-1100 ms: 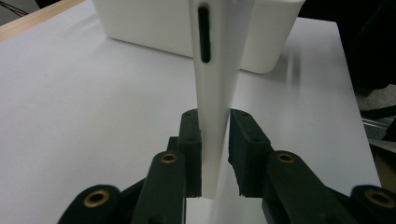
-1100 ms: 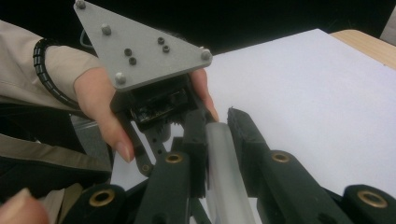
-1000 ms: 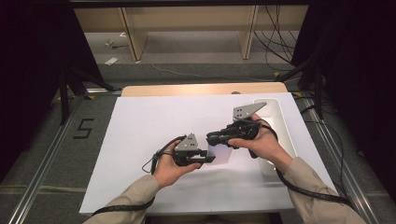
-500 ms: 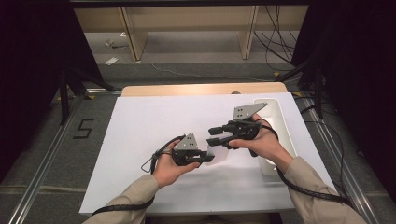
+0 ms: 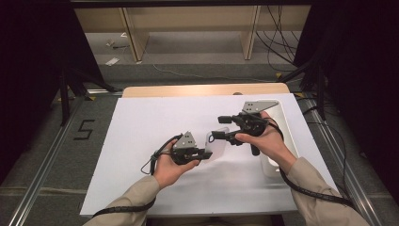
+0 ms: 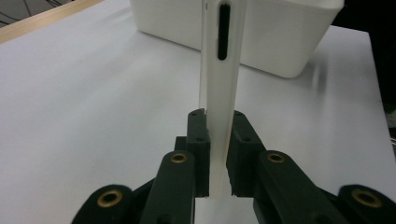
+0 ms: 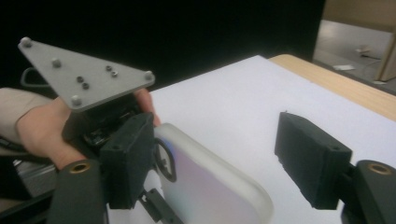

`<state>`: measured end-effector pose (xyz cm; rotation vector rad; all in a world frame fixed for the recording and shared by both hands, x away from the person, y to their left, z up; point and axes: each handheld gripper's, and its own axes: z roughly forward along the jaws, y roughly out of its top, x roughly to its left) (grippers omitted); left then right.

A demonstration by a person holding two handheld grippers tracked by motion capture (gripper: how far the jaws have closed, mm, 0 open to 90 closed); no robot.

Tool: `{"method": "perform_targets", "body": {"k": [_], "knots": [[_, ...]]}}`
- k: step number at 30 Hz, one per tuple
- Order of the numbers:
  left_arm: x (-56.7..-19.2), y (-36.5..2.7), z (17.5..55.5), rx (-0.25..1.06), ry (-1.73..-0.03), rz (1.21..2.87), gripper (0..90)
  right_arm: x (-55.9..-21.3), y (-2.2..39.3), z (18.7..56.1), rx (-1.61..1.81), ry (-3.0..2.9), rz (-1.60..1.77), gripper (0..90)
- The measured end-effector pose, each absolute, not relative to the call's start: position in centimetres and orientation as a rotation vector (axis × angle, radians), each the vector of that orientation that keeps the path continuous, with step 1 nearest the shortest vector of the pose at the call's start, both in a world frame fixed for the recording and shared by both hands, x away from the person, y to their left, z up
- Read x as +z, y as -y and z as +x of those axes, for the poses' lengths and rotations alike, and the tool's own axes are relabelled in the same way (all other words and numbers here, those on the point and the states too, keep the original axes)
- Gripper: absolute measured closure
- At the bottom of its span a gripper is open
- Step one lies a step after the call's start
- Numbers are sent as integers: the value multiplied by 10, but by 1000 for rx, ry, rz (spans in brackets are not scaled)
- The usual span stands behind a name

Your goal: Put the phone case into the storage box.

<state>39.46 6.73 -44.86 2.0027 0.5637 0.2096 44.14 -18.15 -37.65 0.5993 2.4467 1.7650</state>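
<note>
A flat, translucent white board (image 5: 219,147) with rounded corners and a slot (image 6: 223,31) near one end is held above the table. My left gripper (image 5: 205,154) is shut on its near edge, both pads (image 6: 199,140) pressing its faces. My right gripper (image 5: 220,128) is open and its jaws have just been opening. In the right gripper view the board (image 7: 210,186) reaches up between those jaws (image 7: 219,154), close beside one pad (image 7: 128,161) and far from the other.
A white sheet (image 5: 141,141) covers the table, with a wooden strip (image 5: 188,90) along its far edge. A white plastic tub (image 5: 281,136) stands at the right under my right hand, and appears ahead in the left gripper view (image 6: 280,42). Cables trail from both grippers.
My right gripper was shut at the board a second ago; its jaws have spread wide. The left gripper still holds the board in the same place.
</note>
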Motion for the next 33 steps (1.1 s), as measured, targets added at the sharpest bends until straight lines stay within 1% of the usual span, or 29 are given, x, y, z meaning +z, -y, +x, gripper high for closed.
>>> {"method": "perform_targets", "body": {"k": [6,13,19,33], "knots": [[-448,-72,397,254,-629,1980,807,-379,186,444,1748,-2357,699,204],[-446,-76,398,285,-689,1952,807,-379,189,445,1763,-2274,757,171],[-445,-78,398,320,-722,1945,806,-380,192,446,1738,-2239,793,158],[-441,-84,400,347,-785,1906,806,-383,192,446,1721,-2187,840,159]]}}
